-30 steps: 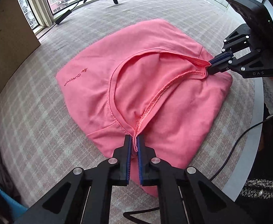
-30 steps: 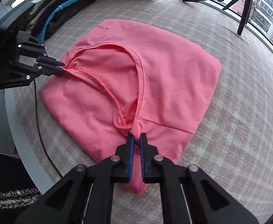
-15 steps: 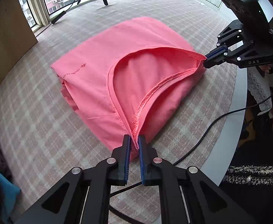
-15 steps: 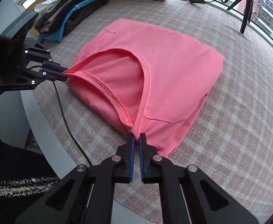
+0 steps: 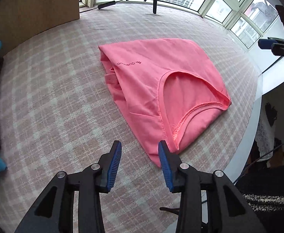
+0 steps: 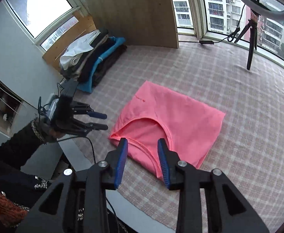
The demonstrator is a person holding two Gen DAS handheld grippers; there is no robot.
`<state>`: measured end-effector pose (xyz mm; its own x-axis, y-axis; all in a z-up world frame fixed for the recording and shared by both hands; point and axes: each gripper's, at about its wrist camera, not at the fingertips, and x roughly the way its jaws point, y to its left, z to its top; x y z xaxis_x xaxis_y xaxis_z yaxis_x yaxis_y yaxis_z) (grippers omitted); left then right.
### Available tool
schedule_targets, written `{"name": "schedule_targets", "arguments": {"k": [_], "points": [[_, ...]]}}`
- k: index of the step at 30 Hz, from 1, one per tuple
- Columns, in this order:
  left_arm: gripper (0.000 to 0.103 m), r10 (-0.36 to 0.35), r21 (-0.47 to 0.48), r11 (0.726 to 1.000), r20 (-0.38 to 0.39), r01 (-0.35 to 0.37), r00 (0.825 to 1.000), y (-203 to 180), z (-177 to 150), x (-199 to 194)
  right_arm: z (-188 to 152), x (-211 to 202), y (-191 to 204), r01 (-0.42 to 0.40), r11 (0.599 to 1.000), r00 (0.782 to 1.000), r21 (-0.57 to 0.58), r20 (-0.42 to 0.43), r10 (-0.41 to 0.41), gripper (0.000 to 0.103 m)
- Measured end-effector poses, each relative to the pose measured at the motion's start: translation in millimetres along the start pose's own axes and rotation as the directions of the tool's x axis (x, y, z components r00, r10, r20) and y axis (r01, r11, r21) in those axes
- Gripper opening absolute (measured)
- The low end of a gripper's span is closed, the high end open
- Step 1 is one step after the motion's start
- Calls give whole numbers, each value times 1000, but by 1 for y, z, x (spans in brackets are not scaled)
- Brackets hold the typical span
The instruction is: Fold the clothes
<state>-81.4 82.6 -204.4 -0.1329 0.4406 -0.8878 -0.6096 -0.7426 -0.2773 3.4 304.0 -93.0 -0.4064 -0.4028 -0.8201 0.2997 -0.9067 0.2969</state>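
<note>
A pink T-shirt lies folded on the checked tablecloth, neckline toward the near edge. My left gripper hovers just short of the shirt's near corner, its jaws opening with nothing between them. In the right wrist view the same shirt lies below my right gripper, whose jaws are opening too; the cloth shows in the gap but the pads do not touch it. The left gripper appears there beside the shirt's left corner, held by a hand in a dark sleeve. The right gripper's blue fingertip shows at the far right.
A pile of folded clothes sits at the back left by a wooden board. A tripod stands near the windows. The table's rounded edge runs close to the shirt, and a black cable hangs over it.
Both grippers have let go of the shirt's neckline and opened. The right one has lifted well above the table, the left has drawn back. The shirt now lies flat and slack.
</note>
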Motion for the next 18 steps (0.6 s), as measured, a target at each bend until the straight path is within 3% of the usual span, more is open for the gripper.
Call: {"name": "schedule_targets", "arguments": {"k": [4, 8, 12, 16, 18], "points": [[36, -35, -44, 998, 35, 36, 999, 5, 11, 20, 57, 56, 2, 38, 997, 999, -72, -31, -40, 39], [34, -73, -122, 989, 87, 83, 994, 16, 16, 24, 88, 135, -7, 47, 995, 993, -89, -106, -56, 39], [9, -108, -185, 974, 122, 130, 987, 23, 17, 25, 98, 200, -25, 20, 999, 979, -30, -203, -25, 39], [3, -60, -166, 983, 142, 84, 988, 16, 17, 21, 95, 226, -30, 51, 998, 972, -38, -229, -59, 39], [3, -37, -167, 984, 157, 64, 987, 10, 14, 10, 91, 233, -32, 103, 992, 963, -67, -241, -116, 39]]}}
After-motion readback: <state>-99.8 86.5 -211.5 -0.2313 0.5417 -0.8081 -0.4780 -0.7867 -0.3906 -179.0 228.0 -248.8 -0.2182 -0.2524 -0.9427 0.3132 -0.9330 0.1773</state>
